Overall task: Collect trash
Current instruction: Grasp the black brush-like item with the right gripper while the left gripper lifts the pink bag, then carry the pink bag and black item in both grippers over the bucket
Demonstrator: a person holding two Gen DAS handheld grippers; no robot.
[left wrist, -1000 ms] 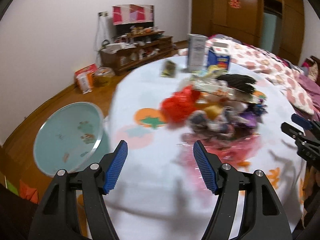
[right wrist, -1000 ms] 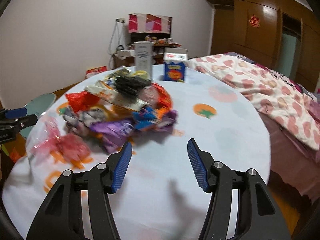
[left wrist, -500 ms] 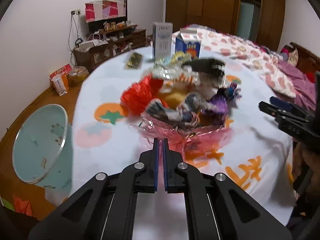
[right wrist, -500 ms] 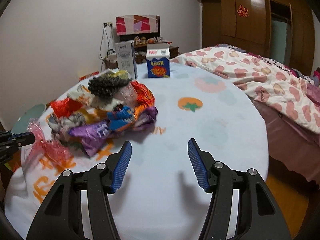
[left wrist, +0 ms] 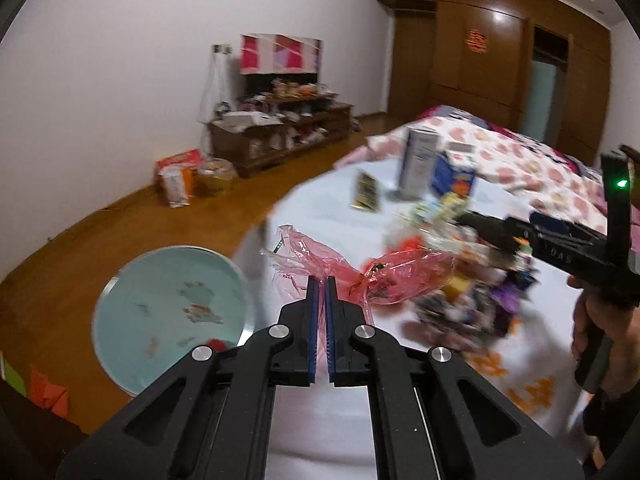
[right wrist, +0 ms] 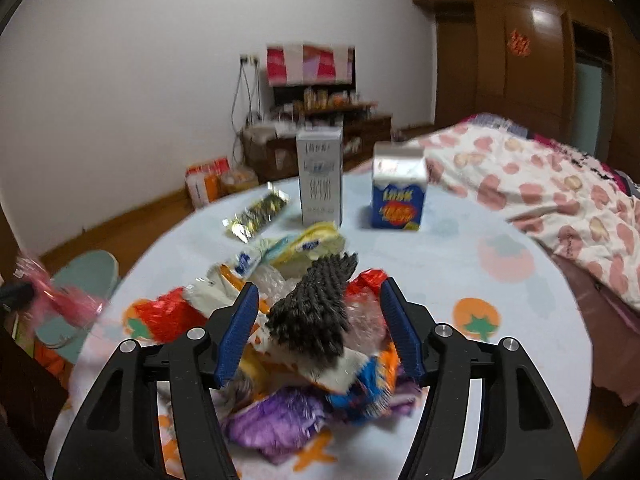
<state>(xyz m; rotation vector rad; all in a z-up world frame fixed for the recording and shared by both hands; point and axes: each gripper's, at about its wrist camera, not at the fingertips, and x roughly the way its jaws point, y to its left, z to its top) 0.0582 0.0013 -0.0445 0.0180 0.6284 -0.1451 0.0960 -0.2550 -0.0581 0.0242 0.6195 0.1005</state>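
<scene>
My left gripper (left wrist: 320, 284) is shut on a crumpled pink plastic wrapper (left wrist: 320, 264) and holds it above the table's left edge, right of the light blue bin (left wrist: 172, 312) on the floor. A pile of colourful wrappers (right wrist: 312, 344) lies on the round white tablecloth (right wrist: 500, 300). My right gripper (right wrist: 316, 320) is open with its fingers on either side of a black textured wrapper (right wrist: 316, 312) on top of the pile. The right gripper also shows in the left wrist view (left wrist: 560, 244), and the pink wrapper shows at the left edge of the right wrist view (right wrist: 60, 300).
Two cartons, white (right wrist: 320, 176) and blue (right wrist: 398, 196), stand at the table's far side, with a gold snack packet (right wrist: 256, 216) beside them. A bed with a heart-print cover (right wrist: 560, 184) is to the right. A cluttered wooden TV stand (left wrist: 280, 136) lines the far wall.
My left gripper shut on the pink wrapper and pulled it left, off the pile toward the bin. My right gripper moved in over the pile, still open.
</scene>
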